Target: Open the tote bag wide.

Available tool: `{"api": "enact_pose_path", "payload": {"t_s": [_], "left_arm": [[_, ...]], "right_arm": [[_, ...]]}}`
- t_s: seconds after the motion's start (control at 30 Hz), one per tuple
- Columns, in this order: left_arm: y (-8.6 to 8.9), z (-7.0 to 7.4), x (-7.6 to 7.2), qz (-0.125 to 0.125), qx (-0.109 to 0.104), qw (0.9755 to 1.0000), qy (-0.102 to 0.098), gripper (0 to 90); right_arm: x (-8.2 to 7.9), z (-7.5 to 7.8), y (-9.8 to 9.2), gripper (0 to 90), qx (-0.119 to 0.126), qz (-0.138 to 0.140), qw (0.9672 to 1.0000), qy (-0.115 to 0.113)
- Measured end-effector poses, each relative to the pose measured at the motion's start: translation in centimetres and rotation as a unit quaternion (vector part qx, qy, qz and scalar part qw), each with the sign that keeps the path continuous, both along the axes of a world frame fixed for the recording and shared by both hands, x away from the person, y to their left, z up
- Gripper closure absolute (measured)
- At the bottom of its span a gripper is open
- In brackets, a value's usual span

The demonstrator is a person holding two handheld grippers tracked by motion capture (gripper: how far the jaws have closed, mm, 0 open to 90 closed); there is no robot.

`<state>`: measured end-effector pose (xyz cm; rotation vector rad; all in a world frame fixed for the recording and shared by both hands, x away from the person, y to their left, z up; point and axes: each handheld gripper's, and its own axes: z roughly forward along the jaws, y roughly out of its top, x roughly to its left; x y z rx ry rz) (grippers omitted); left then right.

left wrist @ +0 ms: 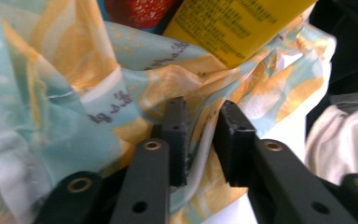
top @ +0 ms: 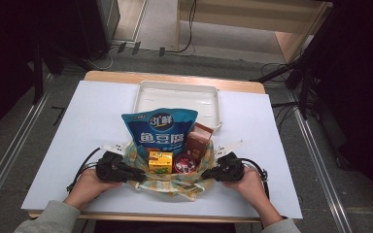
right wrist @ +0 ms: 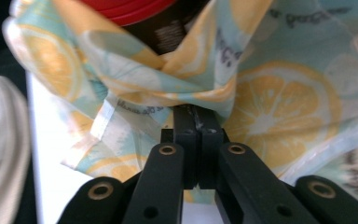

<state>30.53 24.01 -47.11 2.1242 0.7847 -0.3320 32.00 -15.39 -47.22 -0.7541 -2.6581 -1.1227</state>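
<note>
The right gripper pinches the lemon-print cloth bag tight at its edge. The left gripper stands parted, cloth loose between its pads (not pressed). The bag sits mid-table before the white tray, holding a blue snack pouch.

A pale blue cloth bag printed with yellow lemon slices holds a blue pouch.

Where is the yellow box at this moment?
In the high view the yellow box stands inside the lemon-print bag, before the blue pouch, left of the red can.
</note>
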Motion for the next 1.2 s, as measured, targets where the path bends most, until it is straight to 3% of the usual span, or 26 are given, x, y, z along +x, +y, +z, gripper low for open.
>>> {"api": "enact_pose_path", "payload": {"t_s": [0.07,0.23,0.43,0.5,0.6,0.73,0.87,0.9,0.93,1.03,1.2], "left_arm": [[0.1,0.2,-0.1,0.000,-0.001,1.0000,0.006,66.4],[0.6,1.3,-0.9,0.000,-0.017,0.9999,-0.002,56.7],[1.0,2.8,-1.5,0.004,-0.011,0.9998,-0.016,50.3],[1.1,3.5,-1.7,0.010,-0.013,0.9993,-0.035,50.4],[1.0,4.4,-1.8,0.006,-0.016,0.9992,-0.035,49.2],[0.7,5.1,-1.8,0.003,-0.013,0.9996,-0.026,53.7],[0.4,5.6,-1.5,0.003,-0.005,0.9996,-0.029,63.1],[0.3,5.8,-1.3,0.008,-0.005,0.9995,-0.031,67.0],[0.3,6.0,-1.1,0.015,-0.005,0.9994,-0.031,77.5],[0.1,6.1,-0.6,0.024,-0.006,0.9995,-0.020,88.8],[-0.4,5.8,0.3,0.027,0.001,0.9995,-0.015,90.0]], "right_arm": [[-0.4,0.4,-0.3,83.0,0.002,0.006,1.0000,0.000],[-1.1,1.3,-0.8,76.4,0.008,0.003,0.9999,-0.009],[-2.0,2.6,-1.5,71.0,0.030,0.000,0.9994,-0.019],[-2.3,3.2,-1.7,70.4,0.036,-0.004,0.9990,-0.025],[-2.8,4.0,-1.9,69.7,0.049,-0.010,0.9981,-0.036],[-3.2,4.8,-2.1,67.2,0.055,-0.014,0.9978,-0.035],[-3.2,5.8,-2.2,74.3,0.056,-0.020,0.9972,-0.045],[-3.1,6.1,-2.2,77.5,0.059,-0.023,0.9968,-0.049],[-3.0,6.7,-2.1,84.9,0.067,-0.034,0.9956,-0.057],[-2.7,7.1,-1.7,88.4,0.063,-0.041,0.9951,-0.064],[-1.3,7.4,-0.3,90.0,0.052,-0.047,0.9949,-0.073]]}}
